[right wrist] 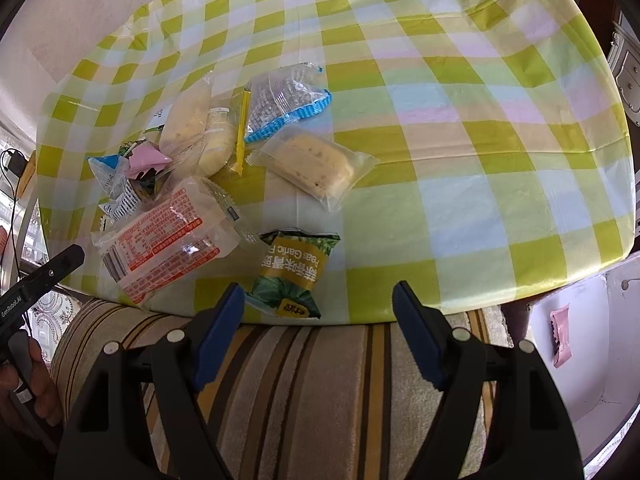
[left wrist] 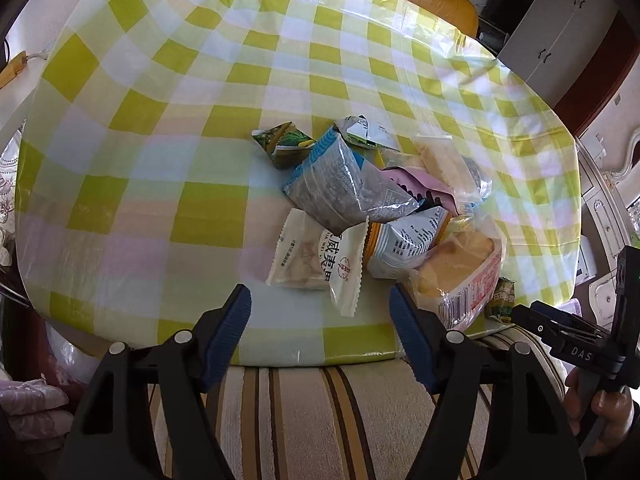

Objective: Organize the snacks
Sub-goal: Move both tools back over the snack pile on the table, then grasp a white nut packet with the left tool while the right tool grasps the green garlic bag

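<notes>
A pile of snack packets lies on the green-checked table (left wrist: 160,140). In the left wrist view a white packet (left wrist: 316,264) lies just ahead of my open, empty left gripper (left wrist: 320,304), with a blue-edged grey packet (left wrist: 344,188) behind it and a bread pack with red print (left wrist: 460,276) to the right. In the right wrist view my open, empty right gripper (right wrist: 318,300) hovers at the table's near edge, over a green pea packet (right wrist: 294,272). The red-print bread pack (right wrist: 168,236), a clear cake packet (right wrist: 316,160) and the blue-edged packet (right wrist: 284,100) lie beyond.
A striped cushion (right wrist: 304,380) lies below the table's near edge under both grippers. A white bin (right wrist: 580,360) at lower right holds a pink packet (right wrist: 560,334). An orange chair (left wrist: 440,0) and cabinets stand beyond the table. The table (right wrist: 480,120) spreads to the right.
</notes>
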A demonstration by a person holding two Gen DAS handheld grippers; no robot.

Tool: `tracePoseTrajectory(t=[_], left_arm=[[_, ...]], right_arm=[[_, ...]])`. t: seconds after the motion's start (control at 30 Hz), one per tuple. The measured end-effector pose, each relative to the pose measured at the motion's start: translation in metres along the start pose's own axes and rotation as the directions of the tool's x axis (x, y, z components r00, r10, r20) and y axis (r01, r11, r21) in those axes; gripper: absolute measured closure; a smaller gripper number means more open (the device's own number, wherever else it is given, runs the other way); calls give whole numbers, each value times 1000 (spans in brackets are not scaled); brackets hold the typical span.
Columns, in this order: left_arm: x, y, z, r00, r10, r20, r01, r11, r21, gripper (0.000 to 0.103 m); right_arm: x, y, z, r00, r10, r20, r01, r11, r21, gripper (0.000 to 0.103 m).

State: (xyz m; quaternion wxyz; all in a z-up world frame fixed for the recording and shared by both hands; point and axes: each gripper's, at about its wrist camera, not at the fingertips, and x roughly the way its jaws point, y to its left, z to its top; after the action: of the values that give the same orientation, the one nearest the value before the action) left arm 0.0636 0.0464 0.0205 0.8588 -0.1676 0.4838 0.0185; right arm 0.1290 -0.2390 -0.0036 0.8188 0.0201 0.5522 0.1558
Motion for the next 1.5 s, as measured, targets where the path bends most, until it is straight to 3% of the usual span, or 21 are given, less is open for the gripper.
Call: tracePoseTrajectory(t=[0.13, 0.33, 0.47, 0.6, 0.67, 0.73, 1.1, 1.5], left_arm=[[15, 0, 8, 1000, 5, -29, -4, 1000, 17, 42], [30, -3, 18, 999, 5, -46, -3, 999, 42, 44], [39, -5, 21, 998, 2, -62, 2, 999, 52, 55], [42, -3, 20, 998, -9, -64, 12, 999, 43, 63], [40, -3, 20, 999, -7, -54, 9, 999, 44, 66], [36, -4, 20, 999, -3, -37, 5, 999, 45, 79], [16, 1, 16, 1000, 11, 13, -11, 1000, -2, 81], [-27, -16, 10, 995, 37, 88, -40, 999, 28, 81]], right_arm=[[6, 8, 4, 1000, -8, -8, 8, 1000, -24, 27], [17, 14, 8, 1000, -6, -27, 5, 999, -36, 29], [24, 16, 10, 999, -8, -44, 6, 999, -45, 42], [27, 21, 10, 998, -38, -42, 35, 997, -69, 45], [27, 22, 10, 997, -63, -35, 61, 995, -78, 59], [26, 22, 10, 997, -66, -32, 63, 995, -79, 66], [8, 17, 6, 999, -32, 21, 33, 997, -68, 69], [-26, 0, -4, 996, 14, 85, -11, 999, -36, 69]])
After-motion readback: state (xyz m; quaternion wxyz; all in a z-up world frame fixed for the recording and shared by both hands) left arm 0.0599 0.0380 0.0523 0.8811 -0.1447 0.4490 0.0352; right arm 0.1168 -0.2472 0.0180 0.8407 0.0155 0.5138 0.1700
